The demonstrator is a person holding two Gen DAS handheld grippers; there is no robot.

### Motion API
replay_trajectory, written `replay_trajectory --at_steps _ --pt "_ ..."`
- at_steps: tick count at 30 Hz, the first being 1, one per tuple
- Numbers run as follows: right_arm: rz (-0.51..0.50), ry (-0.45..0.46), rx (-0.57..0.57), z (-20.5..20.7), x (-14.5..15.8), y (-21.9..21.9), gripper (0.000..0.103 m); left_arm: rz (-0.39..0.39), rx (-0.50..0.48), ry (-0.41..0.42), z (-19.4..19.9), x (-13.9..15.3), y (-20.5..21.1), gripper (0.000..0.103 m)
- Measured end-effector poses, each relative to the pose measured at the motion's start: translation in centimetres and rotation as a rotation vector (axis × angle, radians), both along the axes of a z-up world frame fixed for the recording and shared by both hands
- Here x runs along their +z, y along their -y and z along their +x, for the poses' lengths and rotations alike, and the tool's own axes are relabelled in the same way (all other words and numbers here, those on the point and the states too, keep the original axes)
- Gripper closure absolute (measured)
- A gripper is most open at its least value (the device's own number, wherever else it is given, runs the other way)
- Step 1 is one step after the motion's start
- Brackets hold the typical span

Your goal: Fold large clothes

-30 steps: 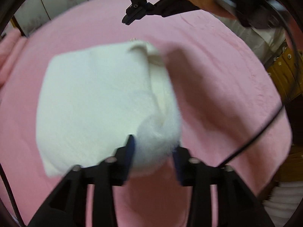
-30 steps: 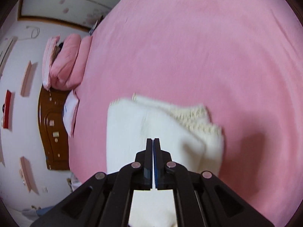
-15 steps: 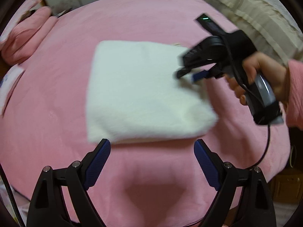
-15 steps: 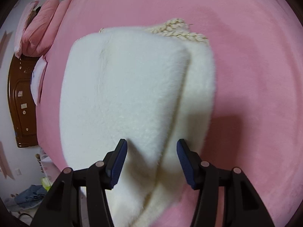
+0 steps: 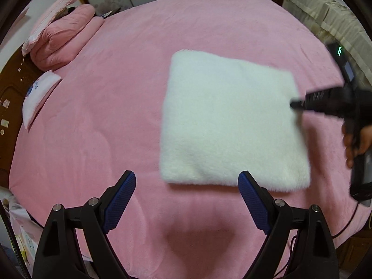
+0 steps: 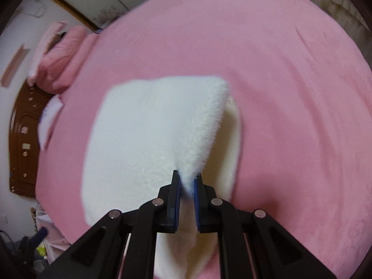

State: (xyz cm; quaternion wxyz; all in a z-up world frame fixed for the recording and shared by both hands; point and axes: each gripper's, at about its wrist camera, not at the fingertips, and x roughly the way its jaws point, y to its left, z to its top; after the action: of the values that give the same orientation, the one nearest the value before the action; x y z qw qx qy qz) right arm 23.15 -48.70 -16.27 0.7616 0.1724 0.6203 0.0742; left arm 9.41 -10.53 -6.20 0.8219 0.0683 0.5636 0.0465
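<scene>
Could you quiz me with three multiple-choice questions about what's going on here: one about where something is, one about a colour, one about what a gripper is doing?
1. Where does the folded white garment lie?
A on the pink bed
B on the floor
C on a chair

2. What colour are the gripper pads?
A red
B blue
C green

3. What is the right gripper doing?
A hanging empty
B pinching the garment's edge
C holding a pillow

Answers: 1 A, pink cover surrounds it. 2 B, blue shows inside both fingers. 3 B, white fleece is squeezed between its jaws, which have just been closing.
</scene>
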Motion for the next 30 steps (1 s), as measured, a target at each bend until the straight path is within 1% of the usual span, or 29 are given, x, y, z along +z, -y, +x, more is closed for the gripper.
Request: replay_trajectory --at_steps 1,2,3,4,5,6,7,8,10,11,15,16,17,18,19,22,24,26,27,30 --pt "-0.020 -0.044 -0.018 0.2 -1.2 -0.2 0.091 0.019 0.006 0.001 0.0 -0.2 -0.1 0.015" --pt "-0.004 -0.066 -0.043 0.2 -2.1 0.1 0.087 0.047 0.014 0.001 0.2 -0.3 -0.3 0.015" --pt "0.027 -0.050 -0.075 0.0 -2.2 0.6 0.082 0.065 0.018 0.003 0.3 -0.3 -0.3 0.015" --pt "0.041 -0.037 -0.095 -0.2 -2.1 0.9 0.073 0.079 0.025 0.005 0.4 -0.4 -0.5 0.015" --pt "0.028 -0.028 -0.112 -0.4 -1.9 1.2 0.066 0.082 0.034 0.005 0.5 -0.3 -0.8 0.015" --pt "0.004 -0.017 -0.129 -0.6 -1.7 1.6 0.053 0.076 0.040 0.003 0.5 -0.1 -1.1 0.015" --pt "-0.006 -0.006 -0.147 -0.7 -1.5 1.9 0.043 0.066 0.046 0.001 0.5 -0.3 -1.4 0.015" --pt "0.029 0.001 -0.168 -0.9 -1.6 2.4 0.041 0.057 0.052 -0.001 0.8 -0.2 -1.7 0.015" --pt "0.152 -0.013 -0.179 -0.5 -2.5 3.3 0.041 0.046 0.075 -0.005 1.2 -0.2 -2.4 0.015" --pt "0.170 -0.025 -0.174 0.0 -2.9 3.2 0.041 0.045 0.086 -0.010 1.4 -0.5 -2.7 0.015" --pt "0.168 -0.040 -0.135 1.8 -3.9 2.4 0.041 0.045 0.131 -0.039 2.2 -0.5 -3.9 0.015" --pt "0.161 -0.044 -0.132 1.9 -3.9 2.3 0.056 0.054 0.138 -0.043 2.2 -0.3 -4.1 0.015" --pt "0.151 -0.048 -0.123 2.1 -3.9 2.4 0.064 0.064 0.146 -0.040 2.1 0.0 -4.4 0.015" --pt "0.139 -0.047 -0.111 2.3 -3.8 2.0 0.066 0.070 0.150 -0.030 2.0 0.3 -4.6 0.015" --pt "0.138 -0.039 -0.094 2.5 -3.7 1.8 0.073 0.072 0.151 -0.023 1.8 0.7 -4.7 0.015" --pt "0.134 0.004 -0.039 2.6 -2.3 0.9 0.081 0.083 0.138 -0.026 1.3 1.1 -5.0 0.015" --pt "0.170 0.029 -0.037 2.8 -0.8 0.7 0.083 0.098 0.133 -0.019 1.3 1.2 -5.2 0.015" --pt "0.216 0.075 -0.021 3.3 0.8 0.3 0.084 0.115 0.127 -0.014 1.4 1.1 -5.1 0.015" --pt "0.222 0.096 0.005 3.7 1.6 -0.1 0.085 0.124 0.127 -0.017 1.6 1.0 -4.9 0.015" --pt "0.220 0.175 0.139 4.9 4.2 -2.8 0.085 0.131 0.124 -0.014 2.1 0.9 -4.3 0.015"
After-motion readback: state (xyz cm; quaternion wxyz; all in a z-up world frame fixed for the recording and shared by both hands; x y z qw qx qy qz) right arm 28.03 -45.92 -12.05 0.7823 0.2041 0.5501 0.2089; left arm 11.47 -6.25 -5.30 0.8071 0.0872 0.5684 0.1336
